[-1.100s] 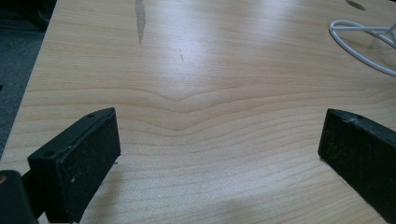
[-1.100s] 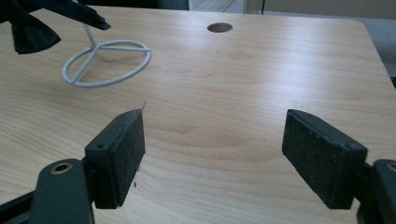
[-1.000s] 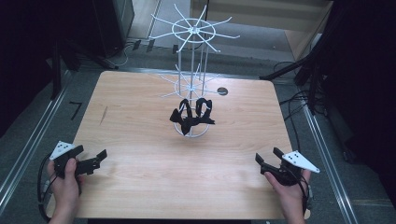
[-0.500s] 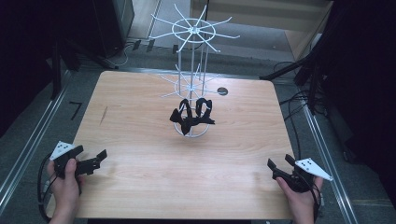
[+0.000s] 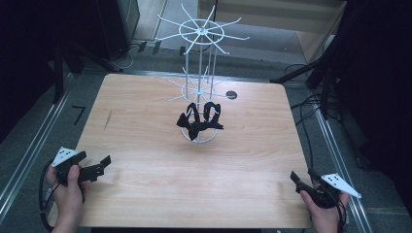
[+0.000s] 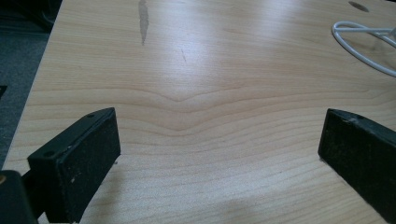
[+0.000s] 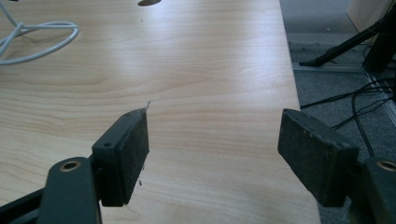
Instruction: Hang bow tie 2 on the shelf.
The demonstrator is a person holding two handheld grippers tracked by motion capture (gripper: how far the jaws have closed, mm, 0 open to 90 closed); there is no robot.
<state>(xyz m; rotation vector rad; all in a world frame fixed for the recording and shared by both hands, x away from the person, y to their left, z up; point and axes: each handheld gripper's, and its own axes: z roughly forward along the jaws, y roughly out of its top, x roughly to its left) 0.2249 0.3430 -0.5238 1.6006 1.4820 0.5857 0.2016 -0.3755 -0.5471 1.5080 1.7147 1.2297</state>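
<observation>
A white wire rack (image 5: 200,31) with spoked tiers stands at the middle of the wooden table (image 5: 145,126). Black fabric pieces (image 5: 200,119) hang in a bunch low on it, just above its ring base (image 5: 199,138). My left gripper (image 5: 103,165) rests at the near left corner, open, with bare wood between its jaws (image 6: 219,135). At the near right corner my right gripper (image 5: 302,175) is open too, nothing between its jaws (image 7: 215,135). Part of the ring base (image 6: 359,42) shows far off in the left gripper view, and the ring base (image 7: 42,42) also appears in the right gripper view.
A small dark hole (image 5: 231,94) sits in the tabletop behind the rack. Metal rails and cables (image 5: 311,107) run along the floor beside the table's right edge. A dark streak (image 5: 108,119) marks the wood at the left.
My right gripper has slid to the right and toward the near edge of the table. The left gripper and the rack have stayed put.
</observation>
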